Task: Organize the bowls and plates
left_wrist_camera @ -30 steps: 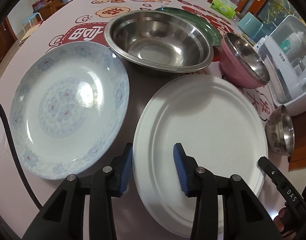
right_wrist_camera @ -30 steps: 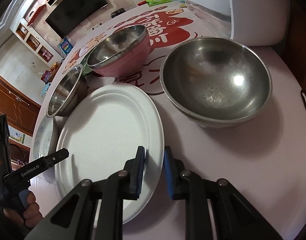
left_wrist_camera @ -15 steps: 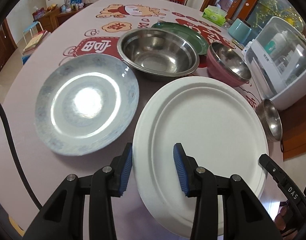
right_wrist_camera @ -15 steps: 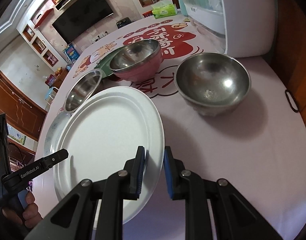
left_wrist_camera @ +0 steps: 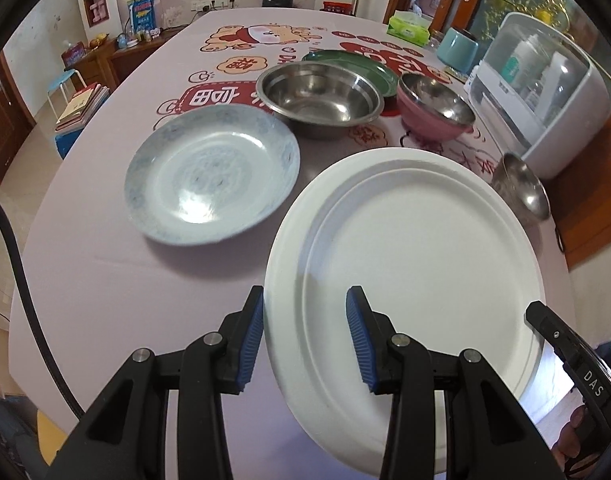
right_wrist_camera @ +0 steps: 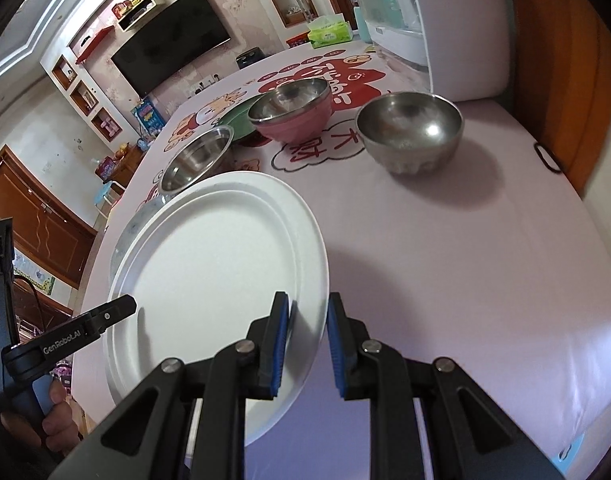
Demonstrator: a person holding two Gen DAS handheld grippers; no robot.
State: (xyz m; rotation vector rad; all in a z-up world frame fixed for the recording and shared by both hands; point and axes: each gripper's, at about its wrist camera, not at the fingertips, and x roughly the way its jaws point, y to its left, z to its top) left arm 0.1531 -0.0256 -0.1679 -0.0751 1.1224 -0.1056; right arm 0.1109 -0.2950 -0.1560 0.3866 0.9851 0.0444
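A large white oval plate (left_wrist_camera: 417, 248) hangs above the table, held from both sides. My left gripper (left_wrist_camera: 303, 336) is shut on its near left rim, blue pads on either side of the edge. My right gripper (right_wrist_camera: 307, 340) is shut on the plate's (right_wrist_camera: 217, 248) right rim. On the table lie a blue patterned plate (left_wrist_camera: 209, 176), a wide steel bowl (left_wrist_camera: 319, 96), a pink bowl (left_wrist_camera: 433, 108), a small steel bowl (left_wrist_camera: 521, 188) and a green plate (left_wrist_camera: 353, 60) behind them.
A white domed cabinet (left_wrist_camera: 545, 92) stands at the table's right edge, with a teal container (left_wrist_camera: 457, 50) and a tissue box (left_wrist_camera: 407, 26) behind it. The table's near edge (left_wrist_camera: 105, 360) drops to the floor. A hand (right_wrist_camera: 53, 416) grips the left tool.
Both grippers have risen and drawn back with the white plate between them. The bowls and the blue plate now look smaller and farther off.
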